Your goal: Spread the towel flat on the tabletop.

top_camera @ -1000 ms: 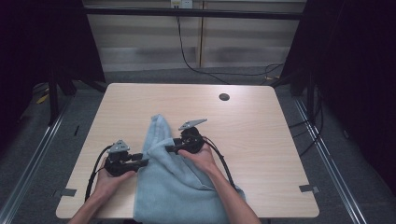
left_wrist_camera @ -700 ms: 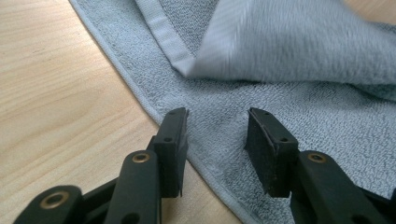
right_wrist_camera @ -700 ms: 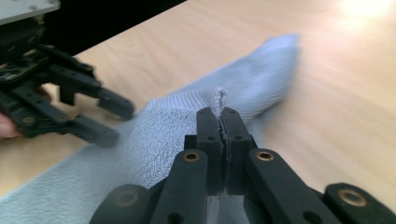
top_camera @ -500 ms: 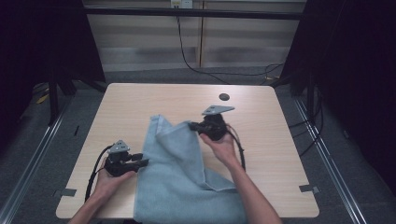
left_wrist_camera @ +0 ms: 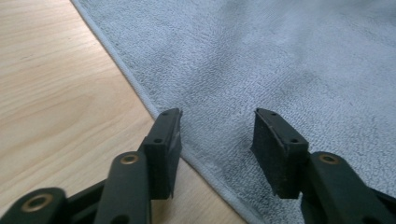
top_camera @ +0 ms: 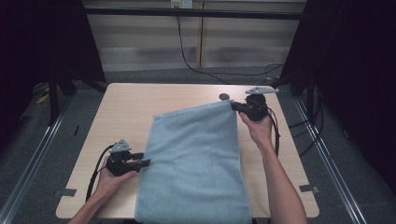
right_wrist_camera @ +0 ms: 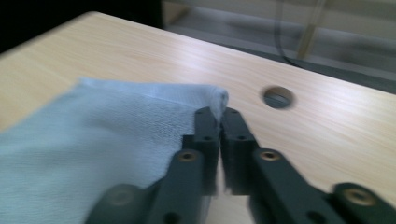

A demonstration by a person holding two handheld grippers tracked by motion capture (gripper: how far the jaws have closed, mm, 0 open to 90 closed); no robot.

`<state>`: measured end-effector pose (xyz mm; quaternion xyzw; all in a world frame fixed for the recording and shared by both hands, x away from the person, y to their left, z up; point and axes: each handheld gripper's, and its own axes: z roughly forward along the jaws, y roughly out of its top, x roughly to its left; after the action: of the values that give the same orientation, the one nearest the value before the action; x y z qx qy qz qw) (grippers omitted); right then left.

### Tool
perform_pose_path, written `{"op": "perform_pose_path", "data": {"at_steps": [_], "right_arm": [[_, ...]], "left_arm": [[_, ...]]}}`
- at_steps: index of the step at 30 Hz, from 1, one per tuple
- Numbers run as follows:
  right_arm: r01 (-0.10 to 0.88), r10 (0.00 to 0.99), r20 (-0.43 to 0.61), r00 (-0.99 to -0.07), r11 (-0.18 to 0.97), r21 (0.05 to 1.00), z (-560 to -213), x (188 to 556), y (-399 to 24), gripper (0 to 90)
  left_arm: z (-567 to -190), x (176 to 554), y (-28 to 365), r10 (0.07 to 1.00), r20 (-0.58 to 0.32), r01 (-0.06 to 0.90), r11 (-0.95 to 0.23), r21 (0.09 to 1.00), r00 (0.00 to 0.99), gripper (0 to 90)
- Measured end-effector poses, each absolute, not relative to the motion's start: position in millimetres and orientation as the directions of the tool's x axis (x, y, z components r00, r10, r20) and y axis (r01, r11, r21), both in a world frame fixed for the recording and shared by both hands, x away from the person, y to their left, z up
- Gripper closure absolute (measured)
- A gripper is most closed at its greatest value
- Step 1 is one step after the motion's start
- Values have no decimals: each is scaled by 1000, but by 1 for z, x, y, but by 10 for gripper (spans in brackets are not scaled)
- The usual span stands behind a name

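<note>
Table: a light wooden table with rounded corners; a small round hole sits near its far edge, at about 1 o'clock.
Room: grey floor around the table, dark curtains at 9 and 3 o'clock, a pale wall with a black cable at 12 o'clock.
Towel: the blue-grey towel lies spread from the middle of the table to the near edge at 6 o'clock.
Right gripper: the right gripper, at 1 o'clock, is closed on the far right corner of the towel.
Left gripper: the left gripper, at 8 o'clock, has its jaws apart, just opened wider, over the towel's left hem, holding nothing.
Free space: bare wood at 10 o'clock and along the right edge.
</note>
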<state>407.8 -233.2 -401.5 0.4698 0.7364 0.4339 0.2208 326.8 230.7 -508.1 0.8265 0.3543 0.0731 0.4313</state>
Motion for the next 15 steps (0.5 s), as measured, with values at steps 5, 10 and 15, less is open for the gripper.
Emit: {"op": "perform_pose_path", "data": {"at_steps": [5, 10, 15], "right_arm": [[527, 910, 86, -406, 156, 835, -420, 395, -248, 677], [516, 868, 94, -488, 200, 833, -427, 371, -238, 649], [539, 803, 108, -586, 288, 791, -449, 343, -215, 586]], "left_arm": [[-508, 328, 231, 641, -205, 529, -367, 765, 740, 491], [-502, 329, 236, 653, -215, 535, -340, 773, 726, 492], [-493, 337, 235, 664, -209, 525, -319, 789, 718, 496]]}}
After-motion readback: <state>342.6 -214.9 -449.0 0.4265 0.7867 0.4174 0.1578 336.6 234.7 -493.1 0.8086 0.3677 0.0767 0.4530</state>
